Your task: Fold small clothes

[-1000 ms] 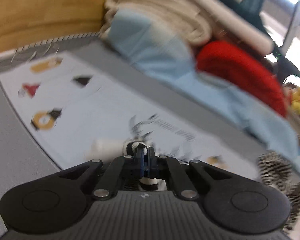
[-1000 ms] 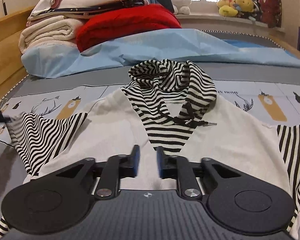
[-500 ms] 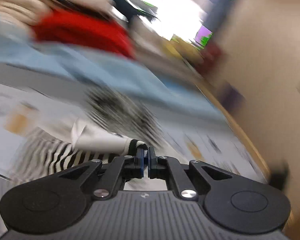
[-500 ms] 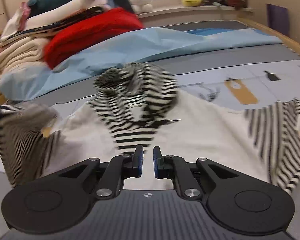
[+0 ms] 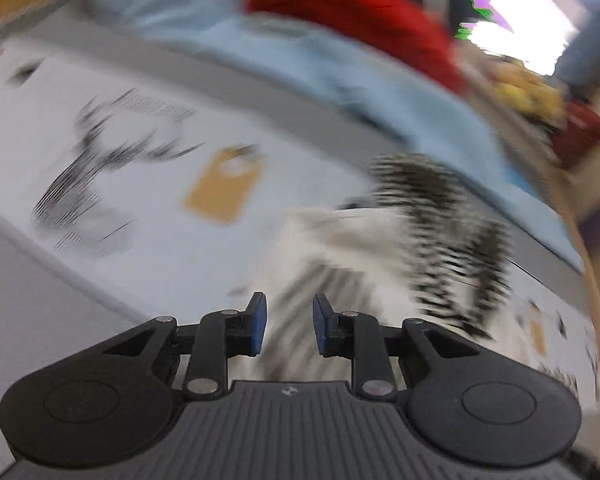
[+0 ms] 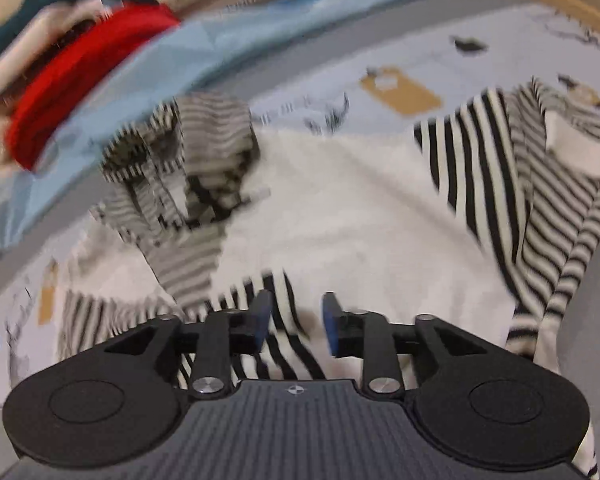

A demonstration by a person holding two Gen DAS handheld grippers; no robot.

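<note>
No readable text; bedsheet (image 5: 148, 216) print blurred.

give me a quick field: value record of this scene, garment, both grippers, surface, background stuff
garment: white hoodie with black-and-white striped hood, lying spread out
left sleeve: striped, folded across the body, beneath the right gripper
right sleeve: striped, lying out to the side
left gripper: open, holding nothing, over the hoodie's edge
right gripper: open, holding nothing
surface: printed sheet
background: light blue cloth, red blanket
image quality: both views motion-blurred
</note>
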